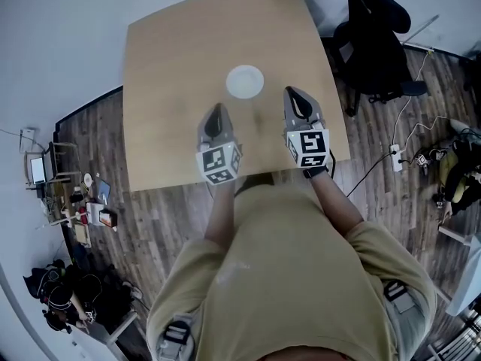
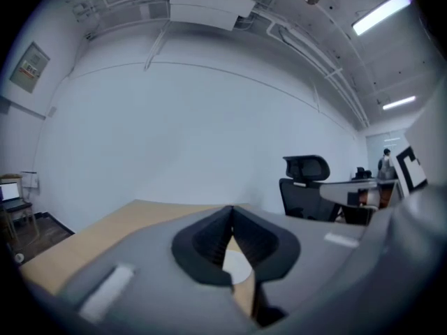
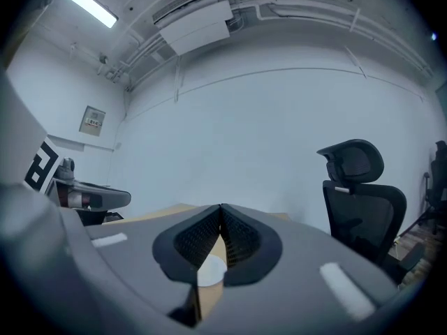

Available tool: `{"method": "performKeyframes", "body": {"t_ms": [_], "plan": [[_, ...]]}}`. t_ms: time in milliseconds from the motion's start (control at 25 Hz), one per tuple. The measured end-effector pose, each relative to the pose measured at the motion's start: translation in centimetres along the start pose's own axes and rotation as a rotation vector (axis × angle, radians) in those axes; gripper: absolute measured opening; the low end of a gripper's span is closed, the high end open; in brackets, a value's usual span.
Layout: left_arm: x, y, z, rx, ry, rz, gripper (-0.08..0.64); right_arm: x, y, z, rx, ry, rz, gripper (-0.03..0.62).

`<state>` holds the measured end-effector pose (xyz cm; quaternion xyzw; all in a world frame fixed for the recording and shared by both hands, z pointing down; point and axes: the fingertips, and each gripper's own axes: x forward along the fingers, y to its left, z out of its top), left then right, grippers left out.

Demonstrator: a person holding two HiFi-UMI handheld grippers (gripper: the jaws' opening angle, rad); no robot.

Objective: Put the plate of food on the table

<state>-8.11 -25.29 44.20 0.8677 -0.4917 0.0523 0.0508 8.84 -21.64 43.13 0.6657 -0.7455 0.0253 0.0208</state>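
Observation:
A small white round plate point(image 1: 245, 81) lies on the light wooden table point(image 1: 173, 59), a little beyond both grippers; I see no food on it from above. My left gripper point(image 1: 219, 110) hovers above the table, near and left of the plate, its jaws shut with nothing between them. My right gripper point(image 1: 294, 95) hangs to the plate's right, also shut and empty. Through the left gripper view a slice of the plate point(image 2: 237, 265) shows below the closed pads point(image 2: 209, 243). The right gripper view shows the plate point(image 3: 209, 271) the same way.
A black office chair point(image 1: 376, 43) stands by the table's right side and shows as the chair point(image 3: 363, 194) in the right gripper view. Cables and a power strip point(image 1: 394, 156) lie on the wood floor at right. Clutter point(image 1: 83, 201) sits at the left.

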Motion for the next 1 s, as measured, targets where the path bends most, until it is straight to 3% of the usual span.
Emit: {"method": "performKeyframes", "body": {"t_ms": [360, 720, 1000], "plan": [[-4.9, -2.5, 1.0, 0.053, -0.1, 0.034, 0.002, -4.5, -0.4, -1.2, 0.003, 0.011, -0.014, 0.005], [-3.7, -3.8, -0.6, 0.032, -0.051, -0.005, 0.002, -4.7, -2.0, -1.8, 0.018, 0.022, -0.028, 0.005], [0.8, -1.1, -1.0, 0.001, 0.013, -0.018, 0.002, -0.5, -3.6, -1.5, 0.032, 0.032, -0.064, 0.005]]}}
